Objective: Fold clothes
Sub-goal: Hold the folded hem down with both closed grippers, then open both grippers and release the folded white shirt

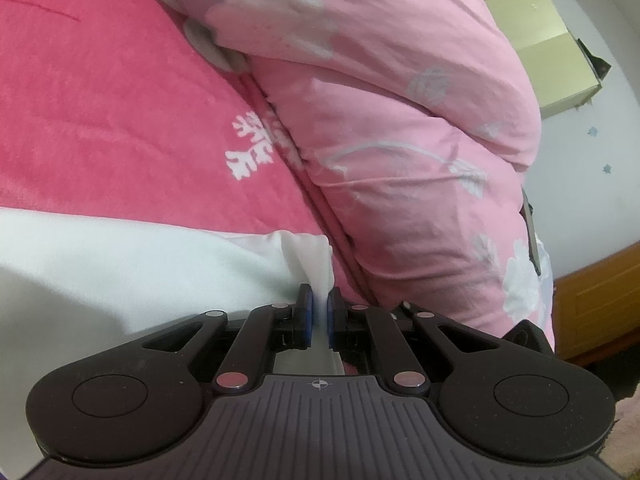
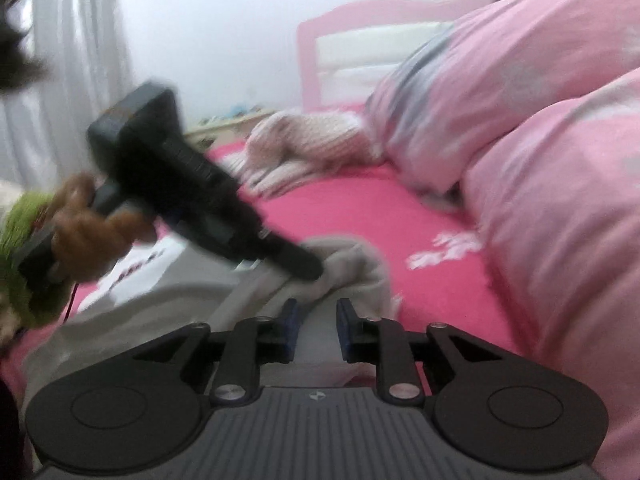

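Pinching a fold of the white garment (image 1: 120, 264) between its blue pads, my left gripper (image 1: 319, 312) is squeezed tight on the cloth. The garment lies on the red bedsheet (image 1: 120, 100), just beside the pink quilt (image 1: 400, 140). My right gripper (image 2: 318, 326) has its fingers apart, holding nothing, right over the garment. This view is blurry.

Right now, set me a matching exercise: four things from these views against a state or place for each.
Things:
1. left tool
2. right tool
3. pink floral quilt
4. white snowflake print

States or places:
A. heaped along the bed's far side
B. open, nothing pinched
C. on the red bedsheet
D. shut on the white garment

Pairs: 1-D, 2-B, 3-A, 4-C
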### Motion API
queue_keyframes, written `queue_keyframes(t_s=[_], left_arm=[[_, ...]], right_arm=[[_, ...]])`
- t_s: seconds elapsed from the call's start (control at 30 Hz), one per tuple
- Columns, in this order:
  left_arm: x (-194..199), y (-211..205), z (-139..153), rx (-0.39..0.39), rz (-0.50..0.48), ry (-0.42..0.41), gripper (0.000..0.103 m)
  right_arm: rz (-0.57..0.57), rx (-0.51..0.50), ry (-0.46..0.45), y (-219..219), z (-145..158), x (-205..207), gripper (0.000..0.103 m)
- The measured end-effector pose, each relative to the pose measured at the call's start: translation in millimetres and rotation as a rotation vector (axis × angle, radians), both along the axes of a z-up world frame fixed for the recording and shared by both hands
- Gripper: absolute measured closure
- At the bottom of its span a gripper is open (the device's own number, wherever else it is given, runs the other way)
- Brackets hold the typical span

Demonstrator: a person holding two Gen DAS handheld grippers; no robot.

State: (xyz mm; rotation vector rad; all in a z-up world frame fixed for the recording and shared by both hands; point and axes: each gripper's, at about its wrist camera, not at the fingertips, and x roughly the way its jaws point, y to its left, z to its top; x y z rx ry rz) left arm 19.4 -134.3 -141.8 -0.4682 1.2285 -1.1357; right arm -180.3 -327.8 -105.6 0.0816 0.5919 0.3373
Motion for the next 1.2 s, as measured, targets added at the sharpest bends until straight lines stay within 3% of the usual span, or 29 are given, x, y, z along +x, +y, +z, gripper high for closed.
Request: queue_keyframes(t_s=[0.07,0.13,0.43,0.67,0.77,0.9,1.0,1.1,1.2], left_arm=[[0.2,0.2,-0.3,-0.001,0.001,0.002,0.098],[0.4,0.5,-0.6,-0.001,0.003,0.004,0.098],[0.3,0.7,-1.6,-0.007,0.008,0.01,0.098],[-0.2,-1.0,-1.8,-0.004,0.001,0.002,0.098],[-2.2,-5.3,-4.6,0.012,-0.003,-0.004,0.096],[-7.9,-14.7,-11.4,0.062,-0.008,-0.03,0.083],[-14.0,-19.1,-15.0,0.075,-0.006,-0.046,0.076],[-19.5,-18.7,-10.7,0.067,-0.002,-0.062,0.062],[-25.0,-17.8,-5.6,0.057,0.001,-0.077,0.05]], right_arm=[[0.056,-0.049,0.053,11.9,-16.0,5.7,0.084],[0.073,-0.082,0.021,16.9,-17.9,2.8,0.084],[0.065,-0.135,-0.057,1.5,23.7,-0.2,0.085],[-0.056,-0.12,-0.011,-11.4,-5.4,23.7,0.087],[-0.108,-0.065,0.03,-20.5,-14.2,34.0,0.087],[-0.179,-0.033,0.04,-32.7,-2.3,27.0,0.087],[-0.205,-0.1,0.04,-31.2,7.9,17.1,0.087],[-0.225,-0.161,-0.019,-24.4,23.5,11.7,0.087],[-0.236,-0.075,-0.077,-27.7,39.7,15.2,0.087]])
